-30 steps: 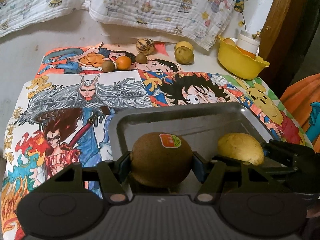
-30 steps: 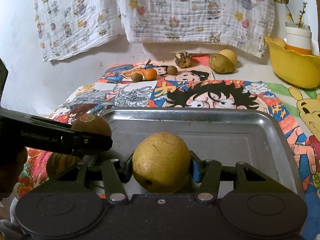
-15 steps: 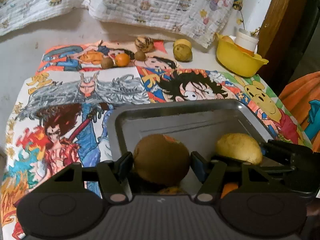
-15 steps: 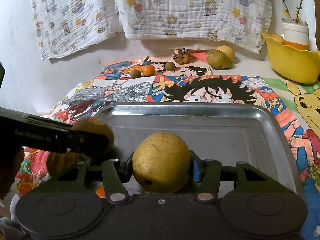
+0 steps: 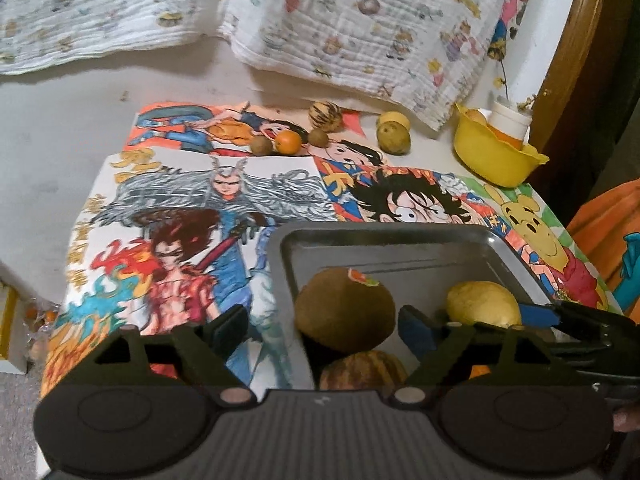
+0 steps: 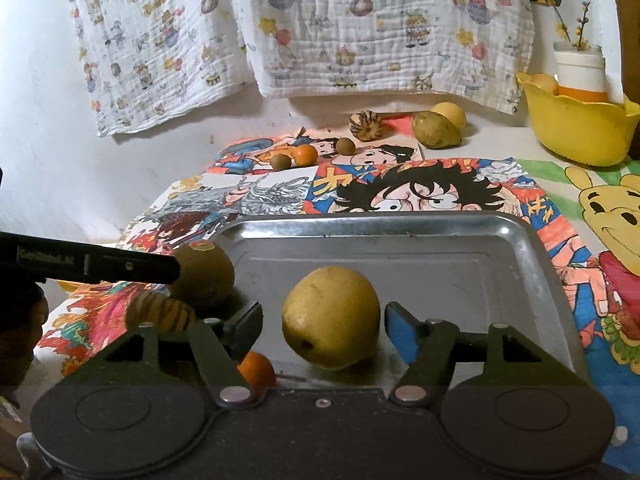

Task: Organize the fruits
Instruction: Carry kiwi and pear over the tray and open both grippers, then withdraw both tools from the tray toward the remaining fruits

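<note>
A metal tray (image 5: 400, 240) (image 6: 400, 236) lies at the near edge of the table. A brown kiwi with a sticker (image 5: 344, 310) (image 6: 206, 276) sits in its near-left part, between the spread fingers of my left gripper (image 5: 320, 330), which is open. A yellow pear (image 6: 331, 317) (image 5: 484, 305) rests in the tray between the spread fingers of my right gripper (image 6: 322, 330), also open. A striped melon (image 5: 362, 370) (image 6: 164, 314) and a small orange (image 6: 256, 368) lie at the tray's near edge.
At the table's far side lie a striped melon (image 6: 365, 126), two small kiwis (image 6: 345, 146), an orange (image 6: 306, 155) and two pears (image 6: 436, 130). A yellow bowl (image 6: 580, 128) with a white cup stands at the far right. Cartoon drawings cover the table; a blanket hangs behind.
Both grippers have opened and let go of their fruit: the kiwi and the pear now rest in the tray. Both grippers have drawn back a little.
</note>
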Motion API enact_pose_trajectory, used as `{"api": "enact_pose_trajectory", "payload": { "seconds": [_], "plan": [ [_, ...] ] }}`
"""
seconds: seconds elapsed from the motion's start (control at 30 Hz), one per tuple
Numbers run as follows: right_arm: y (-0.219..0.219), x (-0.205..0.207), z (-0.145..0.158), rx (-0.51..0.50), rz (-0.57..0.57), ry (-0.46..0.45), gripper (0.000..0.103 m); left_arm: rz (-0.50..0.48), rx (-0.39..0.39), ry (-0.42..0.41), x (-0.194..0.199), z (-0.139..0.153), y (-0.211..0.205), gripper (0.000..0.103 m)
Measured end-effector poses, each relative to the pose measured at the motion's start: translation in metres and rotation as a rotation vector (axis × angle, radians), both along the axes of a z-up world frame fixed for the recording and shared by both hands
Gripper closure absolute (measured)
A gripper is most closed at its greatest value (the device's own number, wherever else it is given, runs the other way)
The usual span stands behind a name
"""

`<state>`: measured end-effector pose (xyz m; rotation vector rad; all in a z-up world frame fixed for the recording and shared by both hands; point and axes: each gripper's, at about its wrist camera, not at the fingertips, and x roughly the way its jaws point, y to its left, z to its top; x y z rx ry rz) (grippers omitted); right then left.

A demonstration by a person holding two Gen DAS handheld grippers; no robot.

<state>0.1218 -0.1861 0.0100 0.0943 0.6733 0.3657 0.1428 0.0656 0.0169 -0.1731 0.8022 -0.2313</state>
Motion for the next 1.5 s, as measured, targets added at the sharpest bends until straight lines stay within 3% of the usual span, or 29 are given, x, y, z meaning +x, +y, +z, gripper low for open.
{"api": "enact_pose_trajectory", "payload": {
  "seconds": [0.27,0.43,0.67,0.9,1.1,1.3,1.5],
  "plan": [
    [0.002,-0.023,0.010,-0.032,0.048,-0.031,0.009,-0.016,0.030,-0.068,-0.035,0.006,0.008,0.001],
    [0.005,-0.035,0.013,-0.100,0.083,-0.043,0.001,-0.057,0.084,-0.103,-0.052,0.006,0.006,0.000],
    [-0.005,-0.042,0.013,-0.185,0.054,-0.013,0.001,-0.160,0.206,-0.121,-0.069,-0.003,-0.008,0.000],
    [-0.024,-0.043,0.018,-0.283,-0.011,-0.009,0.001,-0.192,0.321,-0.062,-0.065,-0.011,-0.013,0.000],
    [-0.038,-0.030,0.022,-0.329,-0.064,-0.014,0.001,-0.174,0.373,-0.020,-0.052,-0.008,-0.003,0.000],
    [-0.040,-0.011,0.024,-0.369,-0.086,-0.024,0.001,-0.158,0.398,-0.044,-0.040,0.005,0.006,0.000],
    [-0.033,0.011,0.031,-0.342,-0.066,-0.037,0.001,-0.139,0.406,-0.065,-0.019,0.016,0.014,0.000]
  ]
}}
